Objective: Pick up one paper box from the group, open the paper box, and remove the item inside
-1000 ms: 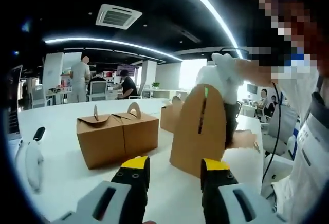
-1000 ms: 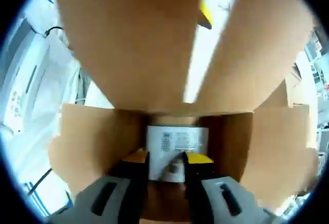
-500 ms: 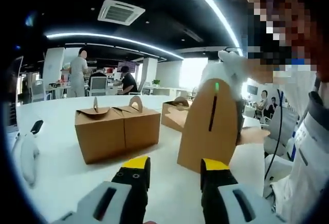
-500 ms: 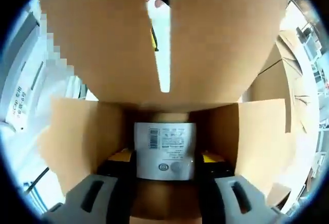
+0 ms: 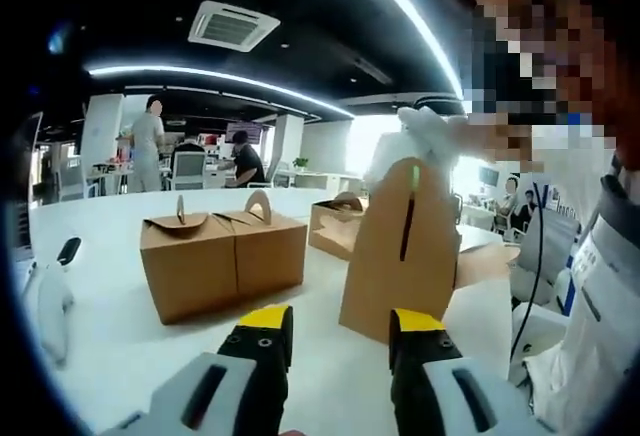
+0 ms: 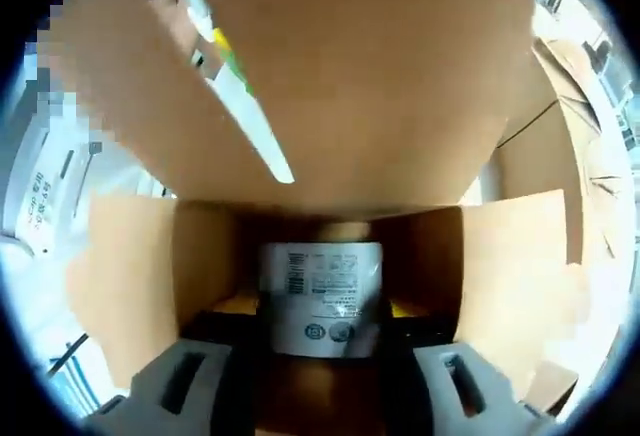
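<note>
An opened brown paper box [image 5: 398, 256] stands on the white table [image 5: 110, 331] with its tall slotted flap [image 5: 405, 226] raised. My left gripper [image 5: 340, 324] hovers open just in front of it, with nothing between its yellow-tipped fingers. In the right gripper view I look down into the same box [image 6: 130, 276], under its raised flap [image 6: 380, 76]. A white labelled packet [image 6: 320, 276] sits at the box's bottom. My right gripper [image 6: 320, 311] is inside the box, its jaws pressed against both sides of the packet.
Two closed brown boxes [image 5: 220, 261] with curved handles stand side by side to the left, and another opened box [image 5: 338, 224] sits behind. A white device [image 5: 50, 306] lies near the left table edge. A person stands close on the right, and other people sit at the far desks.
The right gripper's jaws have closed in on the packet, which now looks slightly pinched and tilted. The flap has swung a little. The left gripper has barely moved.
</note>
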Available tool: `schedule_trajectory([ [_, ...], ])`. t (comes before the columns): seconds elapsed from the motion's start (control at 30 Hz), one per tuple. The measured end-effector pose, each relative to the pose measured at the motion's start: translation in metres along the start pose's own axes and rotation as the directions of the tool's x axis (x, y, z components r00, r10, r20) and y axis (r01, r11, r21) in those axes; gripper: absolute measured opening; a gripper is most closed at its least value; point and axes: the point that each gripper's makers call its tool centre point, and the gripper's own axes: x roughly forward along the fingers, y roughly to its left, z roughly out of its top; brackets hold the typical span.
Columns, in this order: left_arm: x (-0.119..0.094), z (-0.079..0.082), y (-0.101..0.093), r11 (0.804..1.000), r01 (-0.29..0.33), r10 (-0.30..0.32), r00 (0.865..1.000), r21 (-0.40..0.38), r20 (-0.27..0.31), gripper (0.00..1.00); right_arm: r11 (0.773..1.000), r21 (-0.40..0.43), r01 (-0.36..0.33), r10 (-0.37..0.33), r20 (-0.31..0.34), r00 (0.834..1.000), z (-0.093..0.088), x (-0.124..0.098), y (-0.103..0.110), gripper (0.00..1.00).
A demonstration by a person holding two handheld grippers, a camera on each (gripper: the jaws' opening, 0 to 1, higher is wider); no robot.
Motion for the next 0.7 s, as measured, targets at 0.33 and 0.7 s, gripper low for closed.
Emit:
schedule_trajectory([
  [0.33, -0.003, 0.005, -0.001, 1.000, -0.009, 0.009, 1.000, 0.015, 0.012, 0.39, 0.995, -0.006, 0.096, -0.096, -0.001, 0.995, 0.003, -0.012, -0.011, 0.02],
  [0.7, -0.005, -0.006, -0.013, 0.997, 0.064, -0.062, 0.997, 0.044, -0.043, 0.39, 0.998, -0.008, 0.058, -0.058, 0.004, 0.998, -0.001, -0.011, 0.000, 0.30],
])
